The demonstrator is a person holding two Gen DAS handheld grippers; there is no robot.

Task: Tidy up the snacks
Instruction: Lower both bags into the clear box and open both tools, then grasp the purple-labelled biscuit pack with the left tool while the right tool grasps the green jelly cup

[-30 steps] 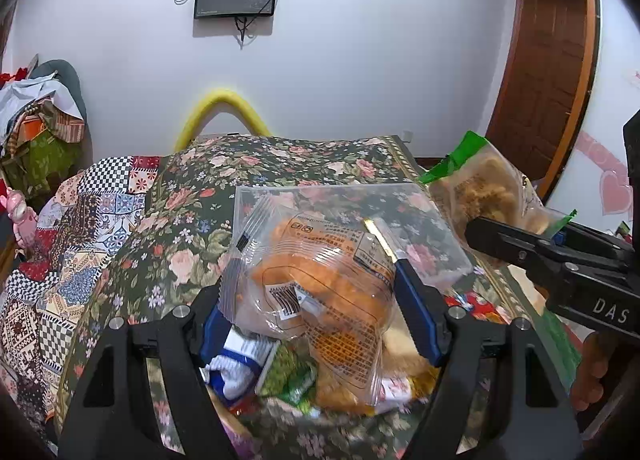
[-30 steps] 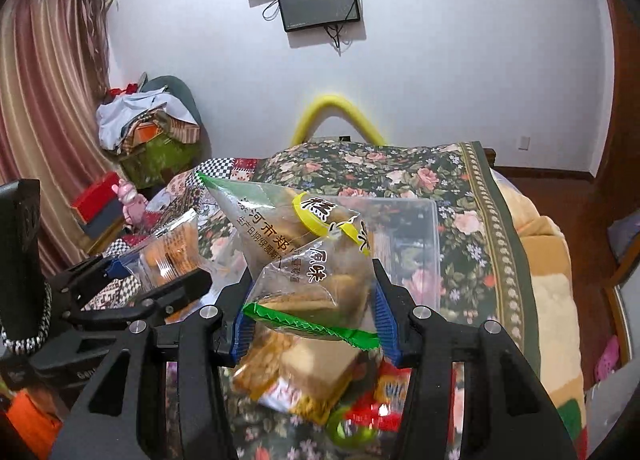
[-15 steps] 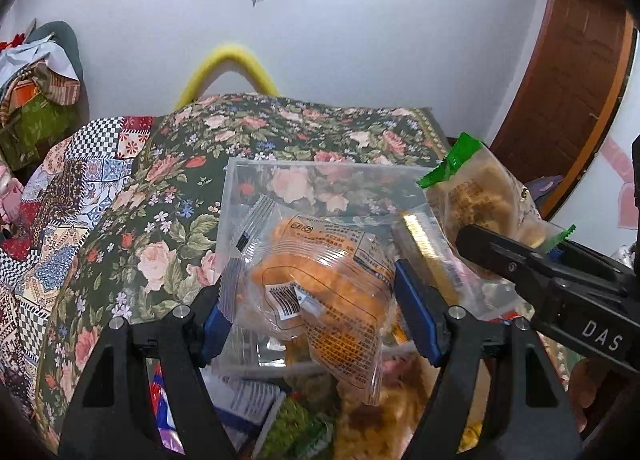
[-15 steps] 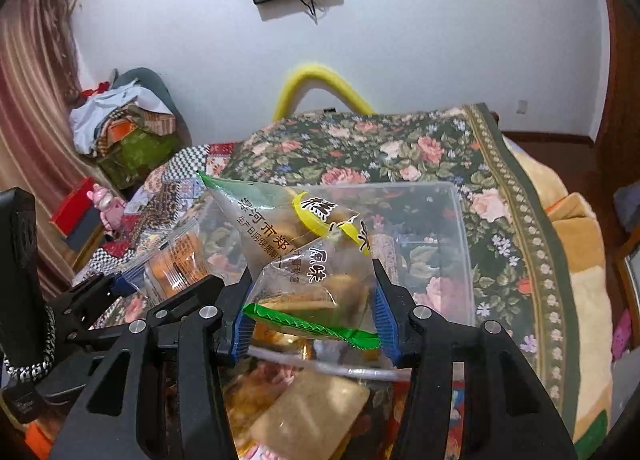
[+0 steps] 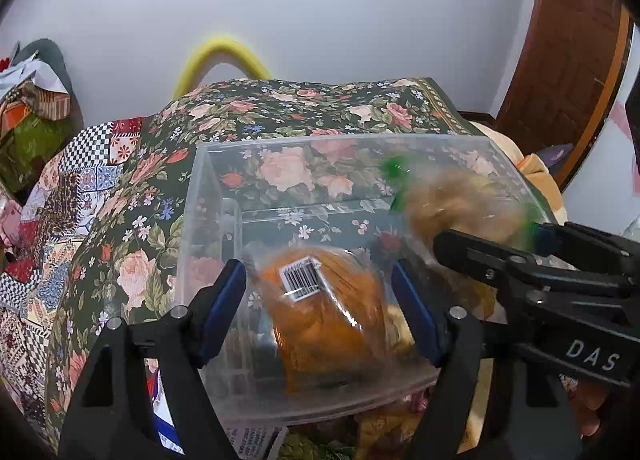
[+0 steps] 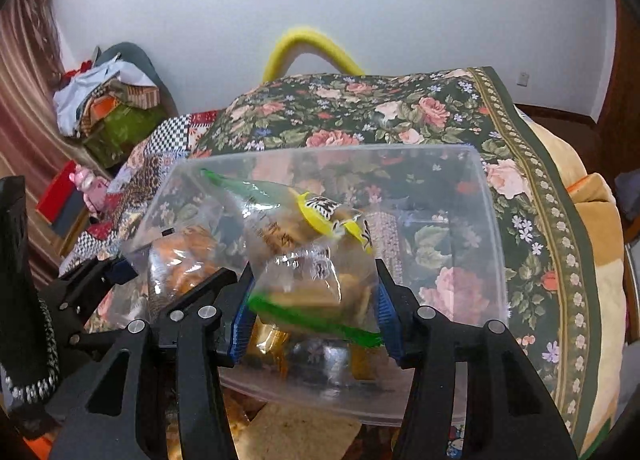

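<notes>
A clear plastic bin [image 5: 208,196] [image 6: 486,220] stands on the flowered bedspread. My left gripper [image 5: 320,308] hangs over its near left part, jaws opening. A blurred orange snack pack [image 5: 332,324] lies loose between them, with a gap at each pad, and shows in the right wrist view as the orange pack [image 6: 180,256]. My right gripper [image 6: 316,312] is beside it over the bin, jaws opening too. Its pads still touch the clear green-edged pastry packet [image 6: 316,260], seen blurred from the left as the packet [image 5: 460,208] ahead of the right gripper [image 5: 492,248].
More snack packs [image 5: 300,444] [image 6: 288,436] lie on the bedspread [image 6: 440,108] just in front of the bin. A patchwork quilt [image 5: 60,188] and a heap of clothes [image 6: 108,100] lie to the left. A yellow padded arch [image 5: 220,56] stands by the far wall.
Both grippers have come down and forward from above the loose snacks to over the bin. The orange pack has turned and slipped free between the left jaws.
</notes>
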